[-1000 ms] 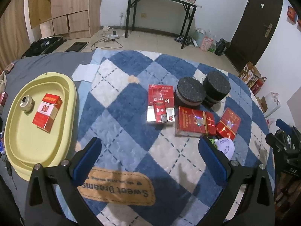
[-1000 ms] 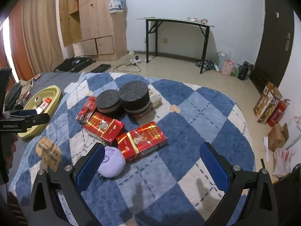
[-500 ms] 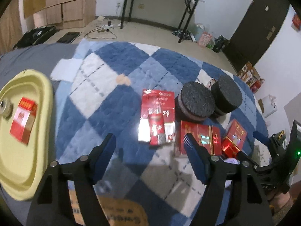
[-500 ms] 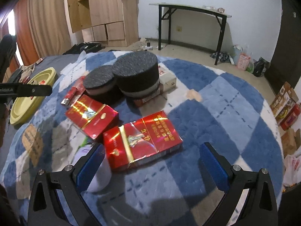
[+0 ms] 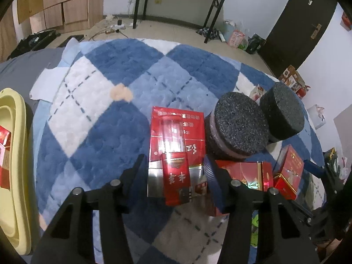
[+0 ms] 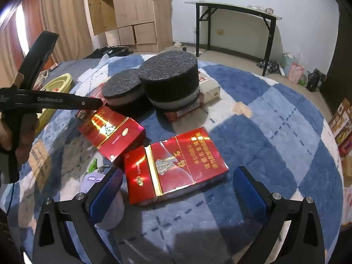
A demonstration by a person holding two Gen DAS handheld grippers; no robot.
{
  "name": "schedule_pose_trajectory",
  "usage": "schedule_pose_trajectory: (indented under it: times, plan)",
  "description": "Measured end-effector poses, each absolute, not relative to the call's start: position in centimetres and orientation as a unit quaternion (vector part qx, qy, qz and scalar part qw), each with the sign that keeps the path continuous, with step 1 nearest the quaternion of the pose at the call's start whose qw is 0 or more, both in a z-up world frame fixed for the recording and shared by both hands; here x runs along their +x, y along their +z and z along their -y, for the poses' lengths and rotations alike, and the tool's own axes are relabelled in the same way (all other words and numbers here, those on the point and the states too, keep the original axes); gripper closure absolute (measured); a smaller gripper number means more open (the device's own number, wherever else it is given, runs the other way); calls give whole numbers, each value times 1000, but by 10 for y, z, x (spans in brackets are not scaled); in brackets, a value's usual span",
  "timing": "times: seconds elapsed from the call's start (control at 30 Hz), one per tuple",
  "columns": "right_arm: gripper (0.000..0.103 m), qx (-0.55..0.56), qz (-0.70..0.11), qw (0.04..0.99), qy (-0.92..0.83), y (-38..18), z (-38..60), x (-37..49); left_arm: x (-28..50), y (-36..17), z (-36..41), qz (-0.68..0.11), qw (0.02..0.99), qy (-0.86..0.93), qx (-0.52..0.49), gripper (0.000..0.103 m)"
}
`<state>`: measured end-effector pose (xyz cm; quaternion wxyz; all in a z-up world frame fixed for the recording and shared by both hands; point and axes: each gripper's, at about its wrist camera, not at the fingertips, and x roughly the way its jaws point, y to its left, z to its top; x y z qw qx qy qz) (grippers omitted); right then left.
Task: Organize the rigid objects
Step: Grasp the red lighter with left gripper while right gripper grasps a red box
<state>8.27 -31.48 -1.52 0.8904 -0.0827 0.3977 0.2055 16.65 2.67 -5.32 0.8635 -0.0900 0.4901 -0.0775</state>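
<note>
The left hand-held gripper [image 5: 175, 168] is spread on either side of a large red carton [image 5: 177, 132] lying flat on the blue checked blanket [image 5: 99, 132], with a small red pack [image 5: 177, 181] resting on the carton; whether its pads touch the carton cannot be told. The right hand-held gripper [image 6: 177, 186] is released, its fingers set wide on either side of a red carton [image 6: 176, 164] without touching it. Two black foam discs [image 6: 169, 81] sit just behind, and a yellow tray [image 5: 13, 165] lies at the blanket's left edge.

Blue-and-white diamond-check blanket [image 5: 105, 101]; red, gold-trimmed cartons [image 6: 173, 165]; speckled black foam discs [image 5: 239, 123]; pale yellow tray [image 5: 15, 154]
</note>
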Motion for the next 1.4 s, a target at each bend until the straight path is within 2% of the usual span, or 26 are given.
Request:
schedule_pose_trajectory:
  times: [0.1, 0.37, 0.53, 0.6, 0.63, 0.67, 0.73, 0.8, 0.83, 0.87, 0.93, 1.1, 1.23, 1.3, 1.33, 1.37, 1.4]
  plan:
    - [0, -78, -399, 891, 202, -18, 316, 83, 163, -51, -36, -483, 867, -66, -104, 73]
    - [1, -65, -389, 894, 211, -27, 317, 87, 169, -52, -40, -486, 865, -84, -96, 74]
    - [8, -77, -382, 894, 221, -31, 310, 88, 170, -52, -46, -484, 864, -87, -111, 79]
    - [27, -73, -377, 899, 213, -28, 313, 88, 169, -48, -51, -483, 863, -89, -121, 79]
    - [40, -64, -369, 904, 205, -22, 319, 89, 168, -45, -52, -481, 864, -88, -118, 79]
    - [46, -50, -366, 907, 201, -17, 325, 90, 168, -43, -53, -478, 866, -88, -117, 79]
    - [47, -38, -369, 908, 196, -12, 332, 91, 165, -40, -53, -480, 865, -90, -114, 79]
    - [41, -57, -387, 898, 203, -19, 330, 90, 165, -42, -51, -486, 862, -91, -107, 79]
    - [25, -62, -391, 895, 208, -22, 329, 88, 165, -44, -49, -490, 861, -90, -103, 79]
    - [14, -61, -391, 894, 212, -23, 328, 86, 165, -45, -48, -491, 861, -90, -102, 79]
    - [1, -58, -393, 891, 219, -24, 326, 85, 163, -45, -47, -487, 862, -89, -107, 79]
    - [0, -109, -385, 887, 232, -26, 306, 86, 164, -46, -51, -488, 859, -89, -124, 79]
    - [1, -92, -386, 889, 229, -28, 307, 90, 164, -47, -52, -489, 858, -93, -124, 79]
    - [11, -67, -390, 888, 234, -32, 310, 93, 163, -46, -50, -486, 860, -93, -120, 79]
    - [32, -45, -398, 885, 239, -34, 313, 96, 163, -45, -50, -483, 862, -94, -122, 79]
    - [41, -32, -401, 884, 239, -34, 314, 98, 162, -43, -50, -478, 865, -94, -123, 79]
    - [46, -22, -401, 883, 241, -34, 315, 99, 161, -42, -49, -475, 866, -94, -123, 79]
